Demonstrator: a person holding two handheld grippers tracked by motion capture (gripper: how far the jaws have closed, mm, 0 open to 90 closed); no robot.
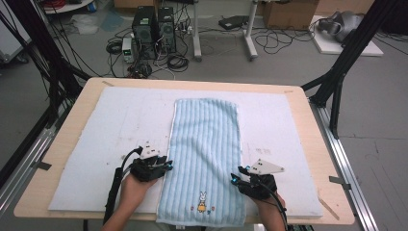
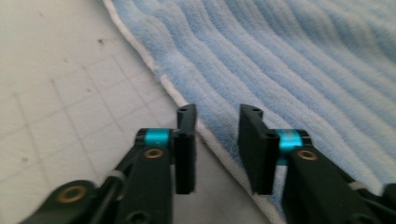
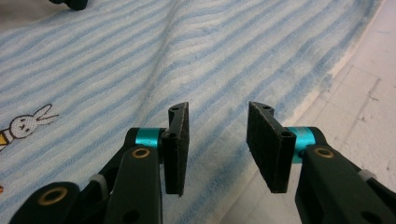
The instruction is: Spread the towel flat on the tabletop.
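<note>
1. A wooden table (image 1: 308, 125) carries a pale mat (image 1: 120, 125), a soft flat base for cloth work.
2. A light blue striped towel (image 1: 204, 144) lies flat down the middle of the mat, long sides running away from the person, near end just past the table's front edge. Spread smooth like this, it looks ready for folding.
3. The left gripper (image 1: 168, 164) sits at the towel's left long edge, near its front end. Its jaws stand apart, straddling the white hem (image 2: 212, 140), apparently to pinch it.
4. The right gripper (image 1: 234, 177) sits at the towel's right long edge, opposite. Its jaws are also apart, holding nothing.
5. A small embroidered rabbit (image 1: 202, 198) marks the towel's near end, between the grippers.
</note>
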